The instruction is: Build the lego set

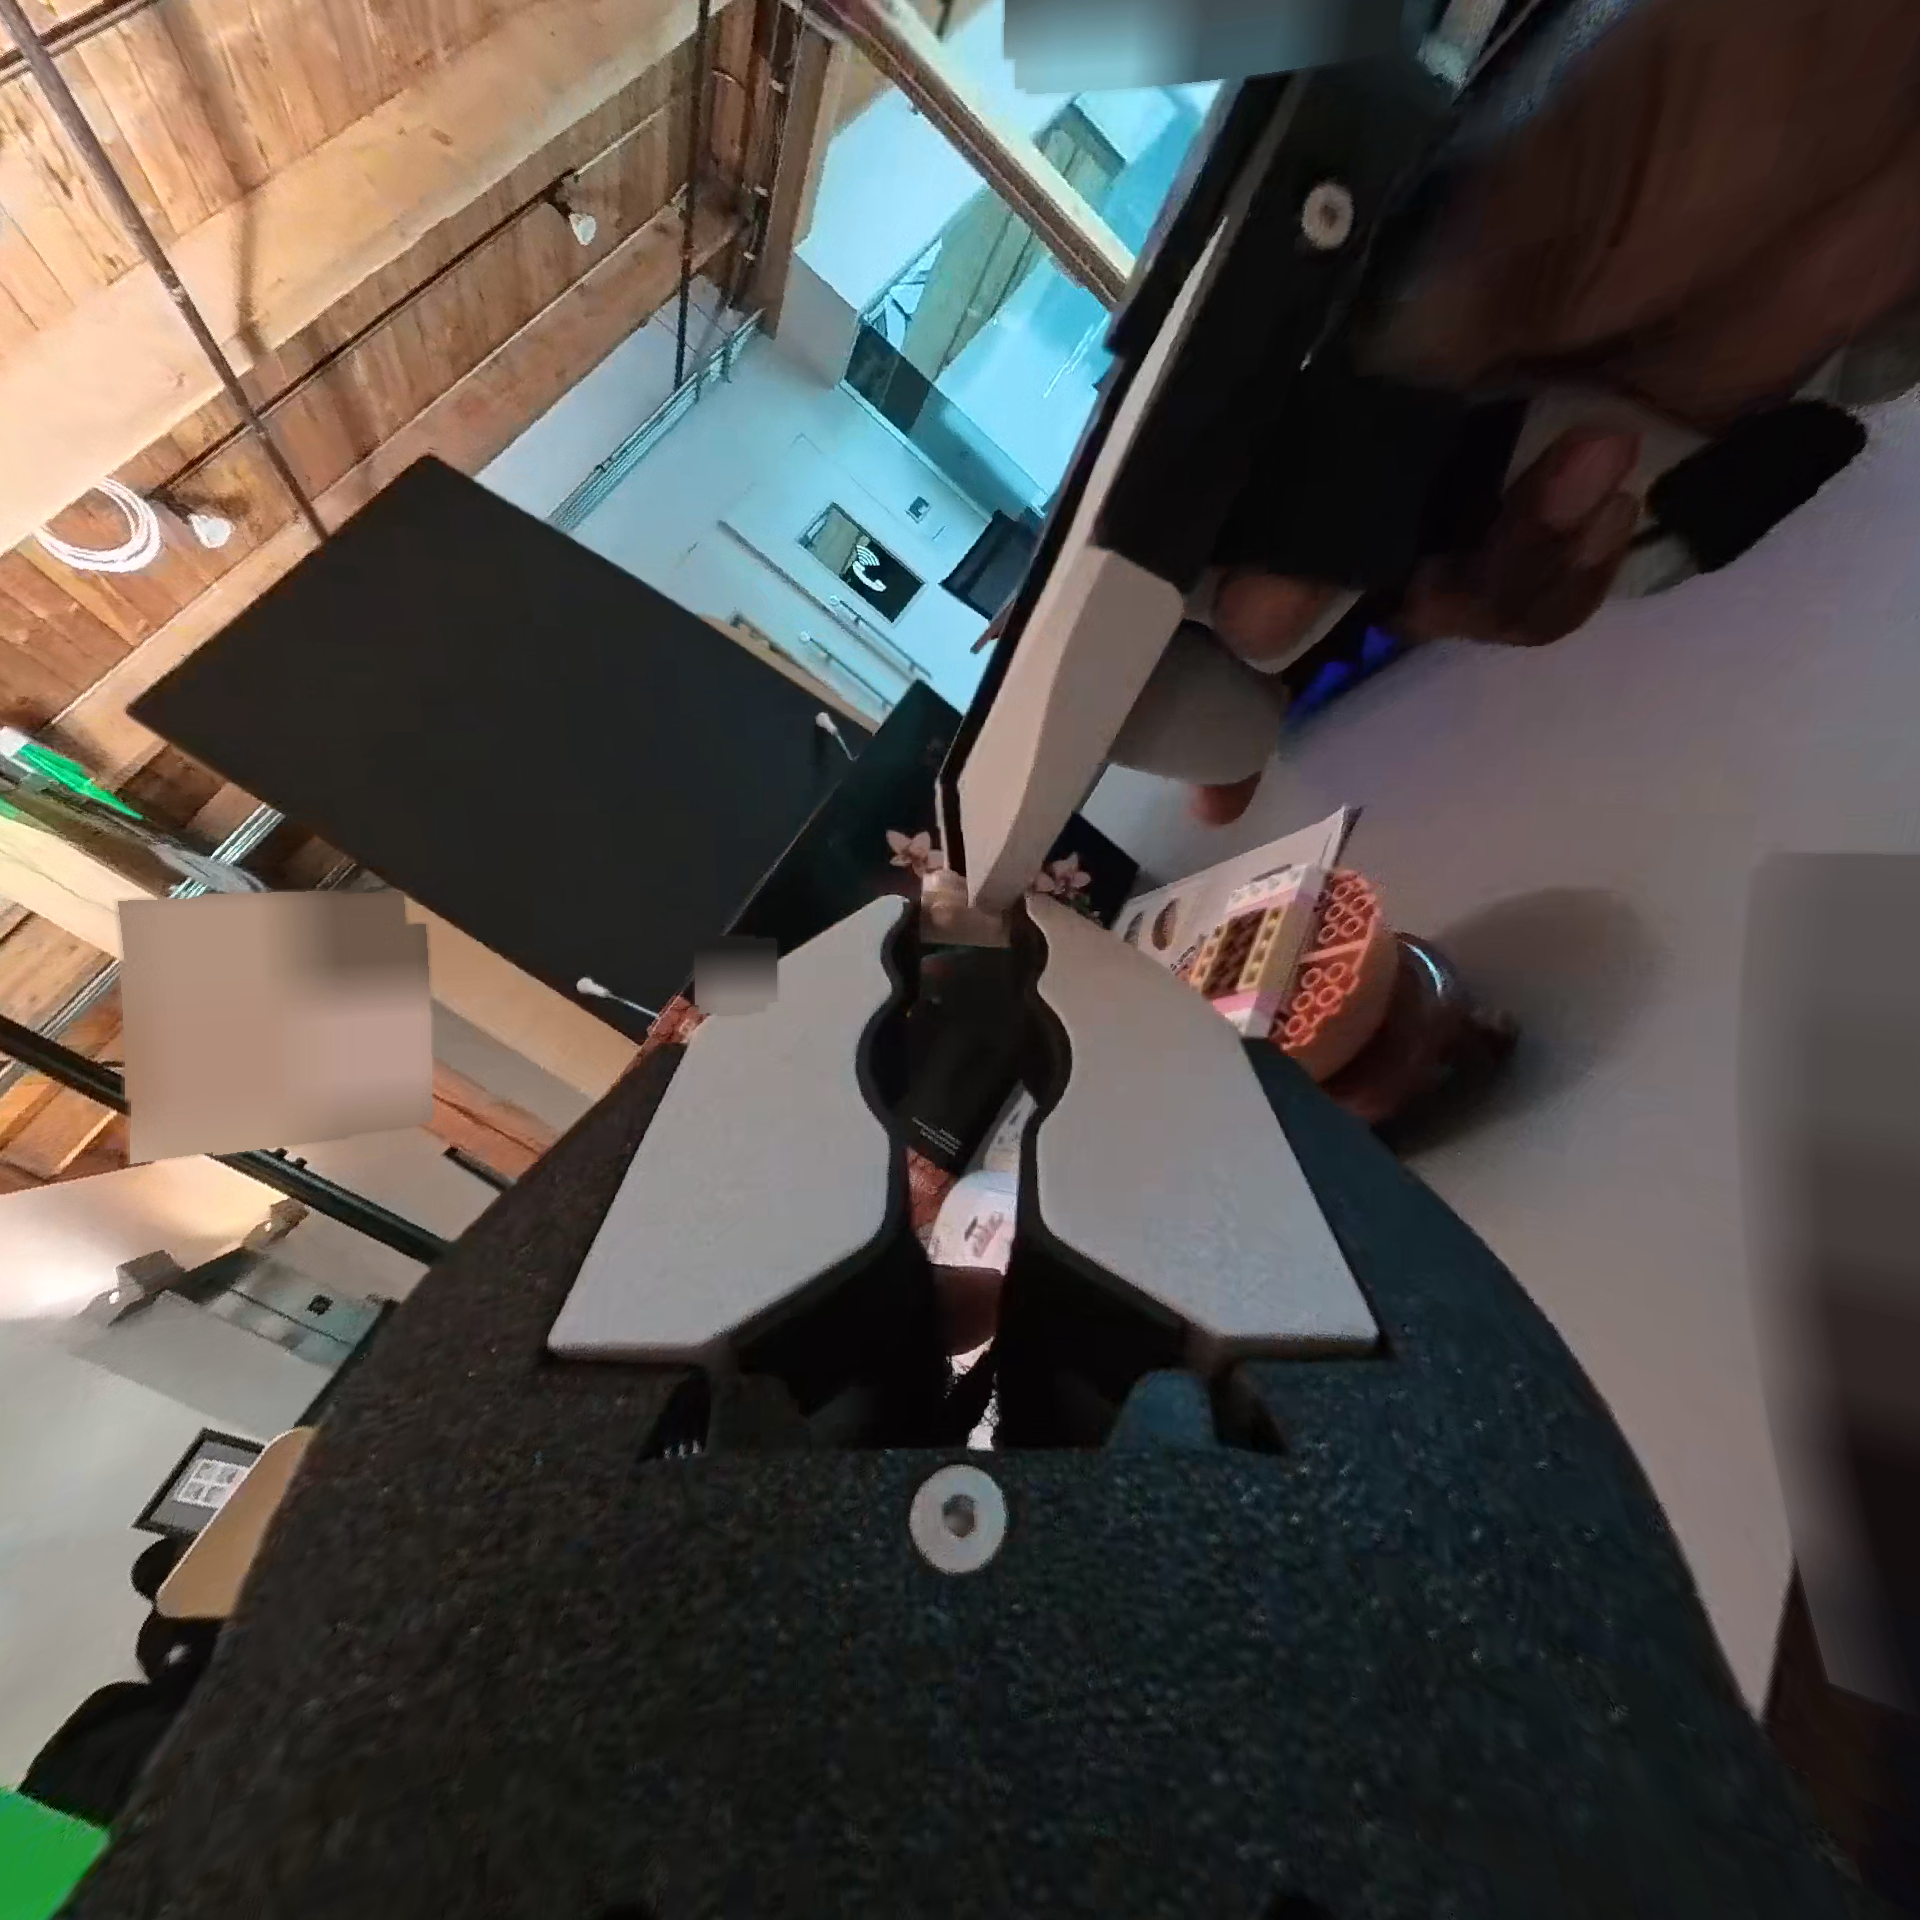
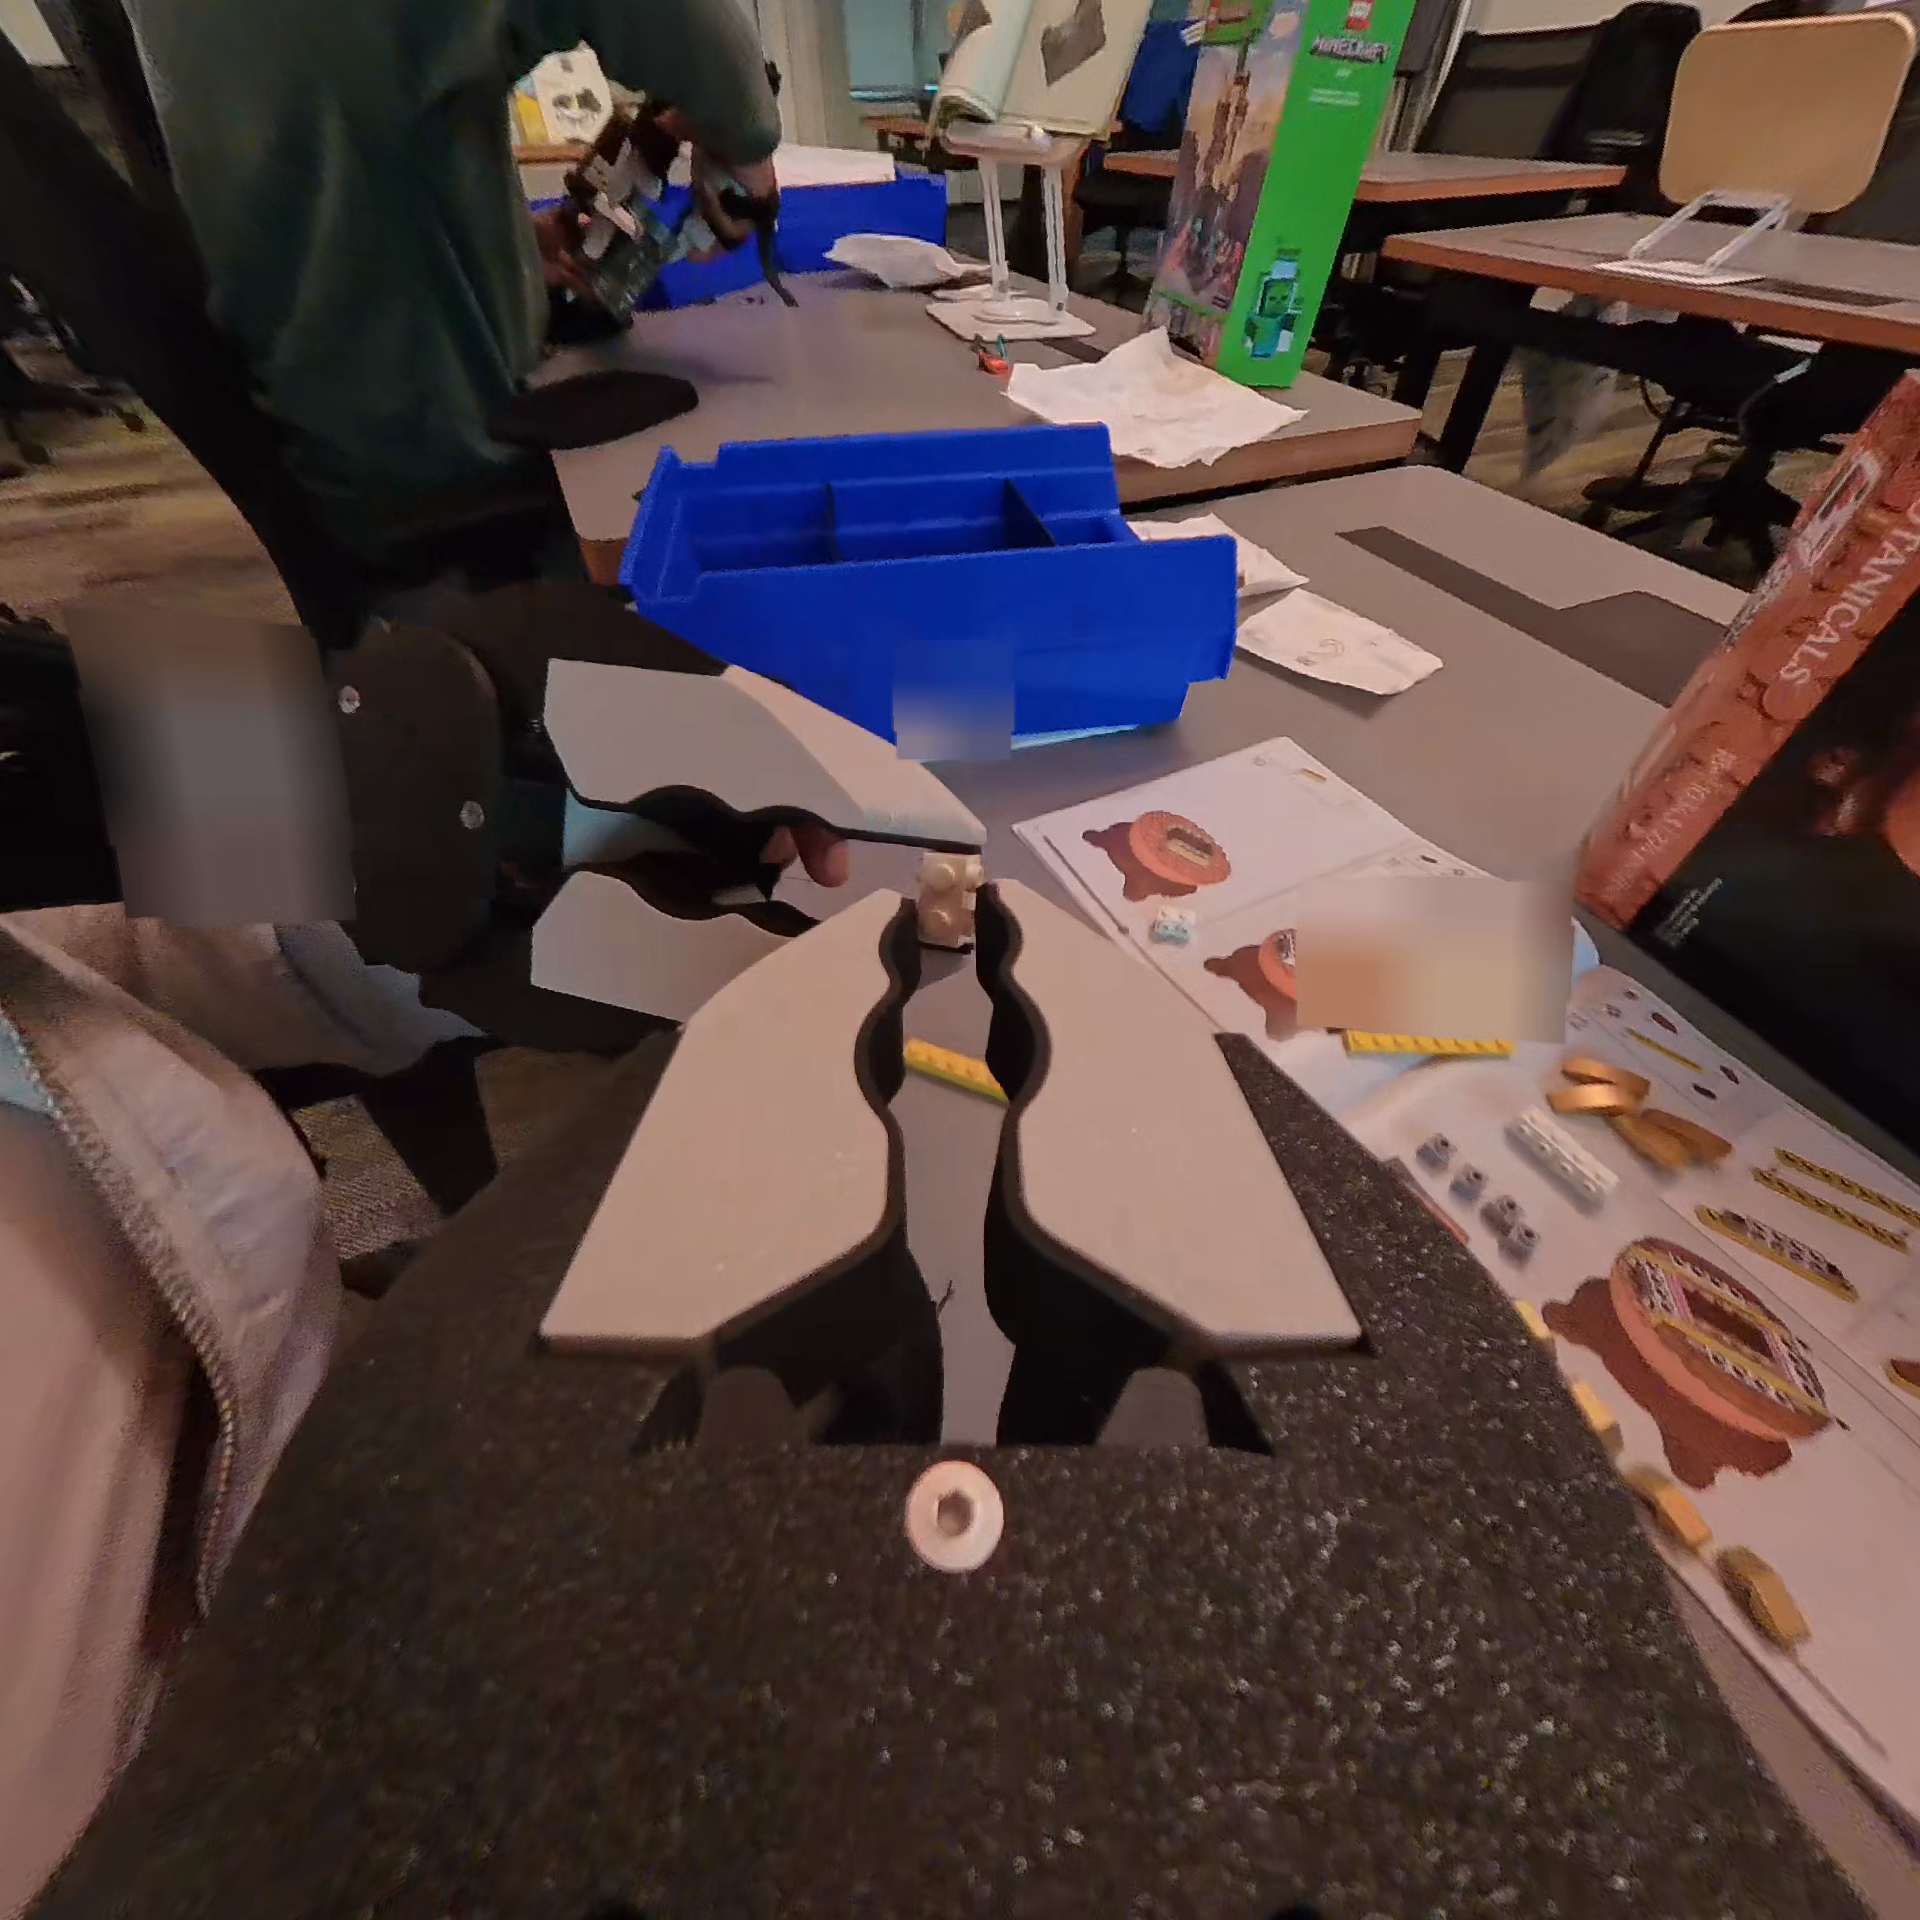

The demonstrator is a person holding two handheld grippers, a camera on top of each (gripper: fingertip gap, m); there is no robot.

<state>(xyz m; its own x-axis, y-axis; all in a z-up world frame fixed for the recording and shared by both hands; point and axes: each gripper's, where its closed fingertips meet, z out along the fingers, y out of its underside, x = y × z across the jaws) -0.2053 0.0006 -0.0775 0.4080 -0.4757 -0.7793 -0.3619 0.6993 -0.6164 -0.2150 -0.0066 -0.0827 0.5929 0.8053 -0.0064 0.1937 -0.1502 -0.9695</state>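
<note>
My left gripper (image 1: 968,916) and my right gripper (image 2: 948,914) meet tip to tip above the grey table (image 2: 1455,644). A small tan brick piece (image 2: 948,896) sits between the right fingertips. The same tan piece (image 1: 951,914) shows between the left fingertips. In the right wrist view the left gripper (image 2: 935,842) comes in from the left, its upper finger (image 2: 769,758) touching the top of the tan piece. In the left wrist view one right finger (image 1: 1049,707) comes down from the upper right. A round terracotta build (image 1: 1320,977) with pink and tan bricks stands on the table.
A blue divided bin (image 2: 935,603) stands behind the grippers. An instruction booklet (image 2: 1226,821) lies at the right with yellow plates (image 2: 1423,1042), gold curved pieces (image 2: 1600,1091) and small grey pieces (image 2: 1475,1184). A set box (image 2: 1766,727) stands far right. A person stands at the back left.
</note>
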